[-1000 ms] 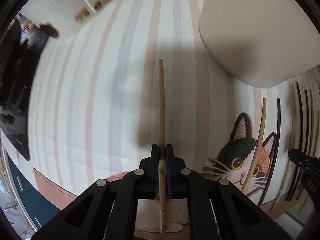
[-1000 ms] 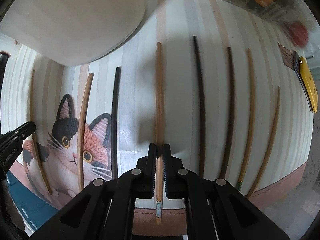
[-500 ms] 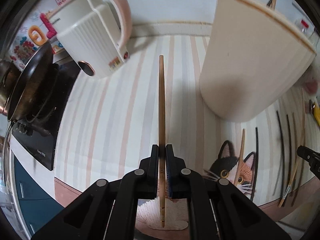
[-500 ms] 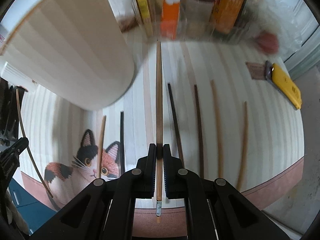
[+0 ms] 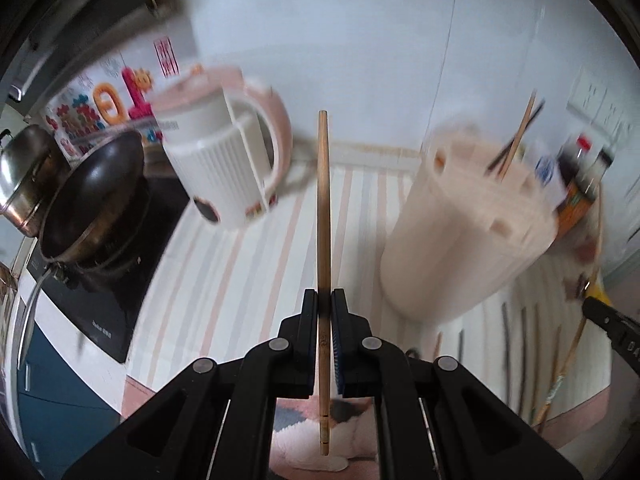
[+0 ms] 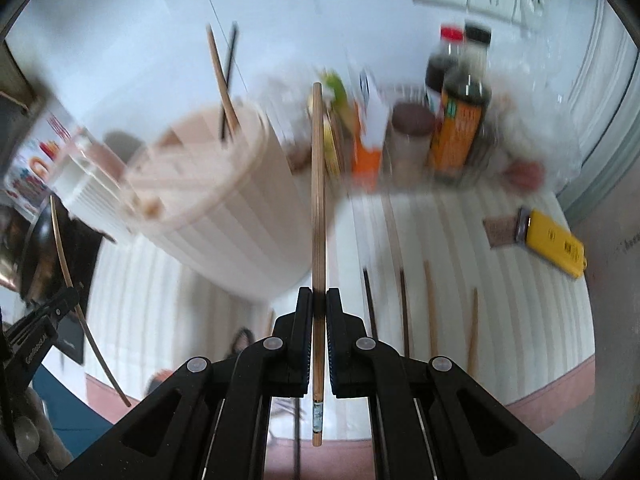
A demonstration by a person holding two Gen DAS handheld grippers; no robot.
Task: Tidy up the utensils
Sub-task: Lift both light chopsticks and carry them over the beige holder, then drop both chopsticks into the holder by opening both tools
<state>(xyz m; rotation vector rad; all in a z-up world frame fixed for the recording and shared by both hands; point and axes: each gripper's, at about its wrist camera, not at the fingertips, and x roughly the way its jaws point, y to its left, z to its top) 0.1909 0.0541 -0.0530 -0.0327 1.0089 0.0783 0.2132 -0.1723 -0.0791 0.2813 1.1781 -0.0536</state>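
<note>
My left gripper is shut on a light wooden chopstick that points up and forward, lifted above the striped mat. My right gripper is shut on another wooden chopstick, also raised. The beige ribbed utensil holder stands right of the left gripper and left of the right one; two chopsticks stand in it. Several dark and light chopsticks lie on the mat at the right.
A white and pink kettle and a dark pan on a cooktop stand at the left. Sauce bottles and jars line the back wall. A yellow lighter lies at the right.
Both grippers have lifted and tilted up from the mat with their chopsticks; the views now show the holder's top, the kettle and the back wall.
</note>
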